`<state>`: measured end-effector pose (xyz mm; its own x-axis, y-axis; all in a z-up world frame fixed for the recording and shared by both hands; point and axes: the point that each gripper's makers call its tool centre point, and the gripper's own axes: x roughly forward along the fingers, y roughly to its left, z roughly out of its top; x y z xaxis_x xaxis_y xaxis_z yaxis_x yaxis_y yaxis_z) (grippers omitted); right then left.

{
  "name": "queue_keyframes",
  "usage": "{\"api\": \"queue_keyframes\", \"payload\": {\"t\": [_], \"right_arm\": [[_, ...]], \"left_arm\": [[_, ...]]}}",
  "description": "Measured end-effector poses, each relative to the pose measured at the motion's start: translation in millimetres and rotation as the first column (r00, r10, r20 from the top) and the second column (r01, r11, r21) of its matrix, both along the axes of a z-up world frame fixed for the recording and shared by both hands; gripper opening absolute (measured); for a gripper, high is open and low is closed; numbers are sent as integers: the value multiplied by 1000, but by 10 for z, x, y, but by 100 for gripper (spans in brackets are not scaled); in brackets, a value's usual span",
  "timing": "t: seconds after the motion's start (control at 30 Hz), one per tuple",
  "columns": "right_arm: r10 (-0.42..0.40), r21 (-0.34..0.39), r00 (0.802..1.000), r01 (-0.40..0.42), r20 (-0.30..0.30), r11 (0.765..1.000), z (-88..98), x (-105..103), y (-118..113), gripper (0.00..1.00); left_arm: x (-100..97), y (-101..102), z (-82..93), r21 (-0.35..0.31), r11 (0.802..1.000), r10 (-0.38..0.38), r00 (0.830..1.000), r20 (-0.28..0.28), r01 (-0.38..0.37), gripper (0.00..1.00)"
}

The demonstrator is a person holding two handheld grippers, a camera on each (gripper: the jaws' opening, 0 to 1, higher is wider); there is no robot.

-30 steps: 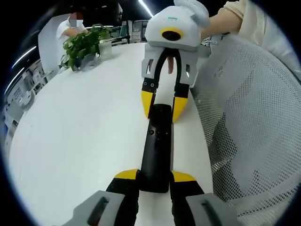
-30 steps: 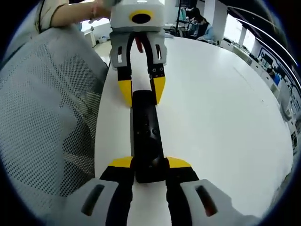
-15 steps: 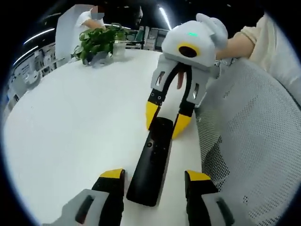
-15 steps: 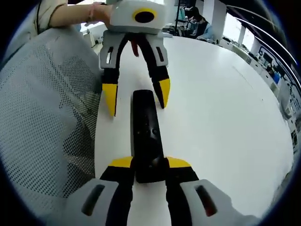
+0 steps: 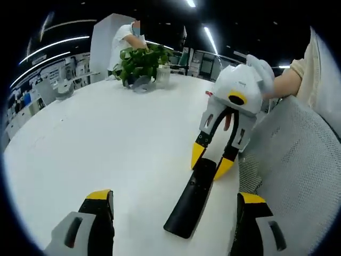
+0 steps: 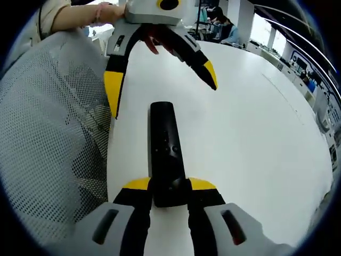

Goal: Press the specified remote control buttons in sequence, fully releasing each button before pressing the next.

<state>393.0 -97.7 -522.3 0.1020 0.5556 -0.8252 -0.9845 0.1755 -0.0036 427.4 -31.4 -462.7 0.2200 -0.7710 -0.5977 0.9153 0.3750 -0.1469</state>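
So the big white worktop [image 5: 101, 144] takes up most of both views, with its near edge running right alongside a white mesh chair back [image 6: 50, 138]. Over at the far edge in the left gripper view there's a leafy potted plant [image 5: 139, 63] with a person in a white shirt [image 5: 125, 37] standing behind it.

The right gripper [image 6: 165, 185] is clamped on the near end of the black remote [image 6: 166, 154], yellow tips pressed against both of its sides. The remote lies flat on the worktop close to the chair-side edge, buttons facing up. In the left gripper view you can see that same gripper from the front, pinching the far end of the remote, with a hand behind it.

The left gripper [image 5: 173, 200] is spread wide open and holding nothing; its two yellow-tipped jaws sit well apart on either side of the remote's free end without touching it. In the right gripper view it hangs above the worktop beyond the remote's tip, jaws splayed, one toward the chair and one out over the worktop.
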Motion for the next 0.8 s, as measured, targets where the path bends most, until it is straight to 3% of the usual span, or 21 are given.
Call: {"api": "queue_keyframes", "payload": {"t": [0.17,0.23,0.37,0.47,0.5,0.6,0.67,0.7,0.8], "right_arm": [[-6,-2,1000,6,0,1000,0,5,2,25],[-8,-1,1000,8,-1,1000,0,6,0,25],[-8,-1,1000,8,-1,1000,1,7,0,25],[-9,-1,1000,9,-2,1000,1,8,0,25],[-8,-1,1000,8,-1,1000,1,8,-1,25],[-8,-2,1000,8,-1,1000,1,8,-1,25],[-9,-2,1000,9,-2,1000,2,8,0,25],[-10,-2,1000,10,-2,1000,2,8,0,25],[-12,-4,1000,12,-2,1000,2,9,0,25]], "left_arm": [[121,29,569,-181,976,132,989,60,-119,100],[151,122,722,-204,965,184,980,81,-165,100],[203,361,1016,-238,935,304,941,151,-264,100],[154,488,1248,-299,902,374,910,177,-313,100],[106,505,1365,-347,881,396,902,173,-320,100],[-23,541,1558,-445,830,431,893,129,-336,100],[-86,633,1693,-500,785,483,867,125,-365,100],[-119,706,1758,-523,758,521,844,128,-389,100],[-184,923,1803,-527,725,605,776,178,-444,100]]}}
